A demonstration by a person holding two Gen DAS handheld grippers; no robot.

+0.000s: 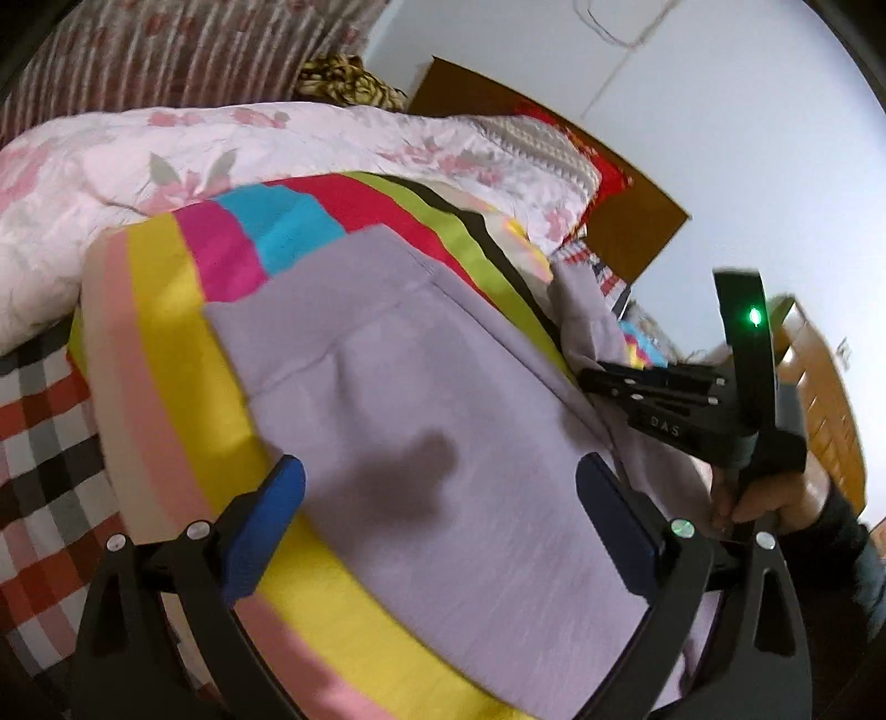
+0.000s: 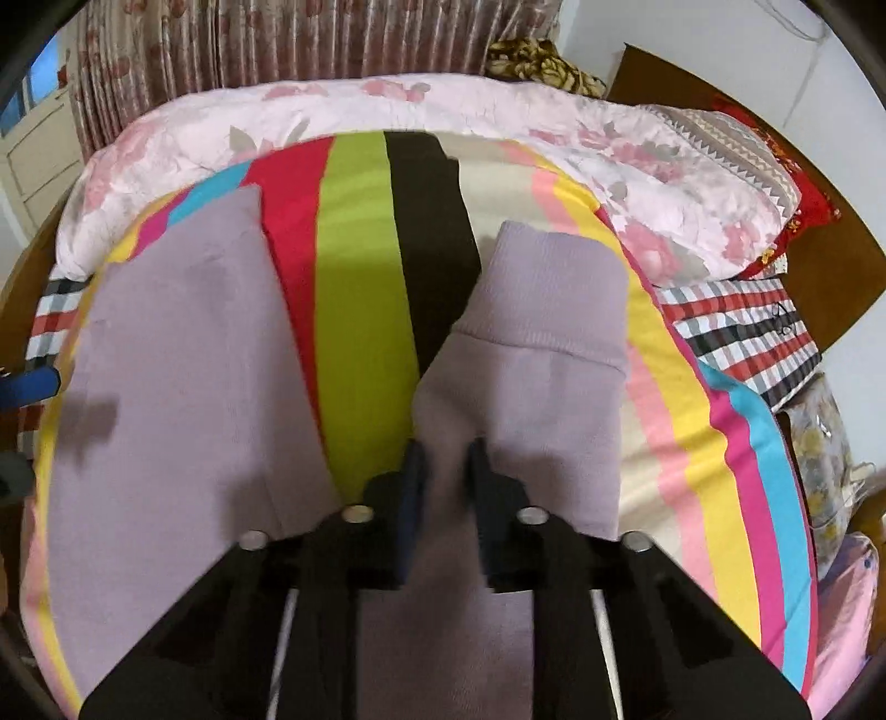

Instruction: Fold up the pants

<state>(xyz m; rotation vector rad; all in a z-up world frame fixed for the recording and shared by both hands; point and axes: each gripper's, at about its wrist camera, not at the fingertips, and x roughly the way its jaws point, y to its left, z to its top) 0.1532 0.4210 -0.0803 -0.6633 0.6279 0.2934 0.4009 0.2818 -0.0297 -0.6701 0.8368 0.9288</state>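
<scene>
Lilac pants point(image 1: 421, 365) lie on a bright striped sheet point(image 1: 166, 343) on a bed. My left gripper point(image 1: 443, 493) hovers over the flat part of the pants, its blue pads point(image 1: 277, 498) wide apart and nothing between them. In the right wrist view one leg point(image 2: 183, 360) lies flat at the left. The other leg, with a ribbed cuff point(image 2: 559, 288), is bunched up in front of my right gripper point(image 2: 447, 471), whose fingers pinch a fold of its cloth. The left wrist view shows that right gripper point(image 1: 603, 382) at the pants' right edge, held by a hand point(image 1: 775, 498).
A pink floral quilt point(image 2: 387, 105) lies bunched along the far side of the bed. A checked sheet point(image 2: 742, 327) shows at the right, and a red pillow point(image 2: 797, 183) leans on the wooden headboard point(image 2: 830, 260). Curtains point(image 2: 332, 39) hang behind.
</scene>
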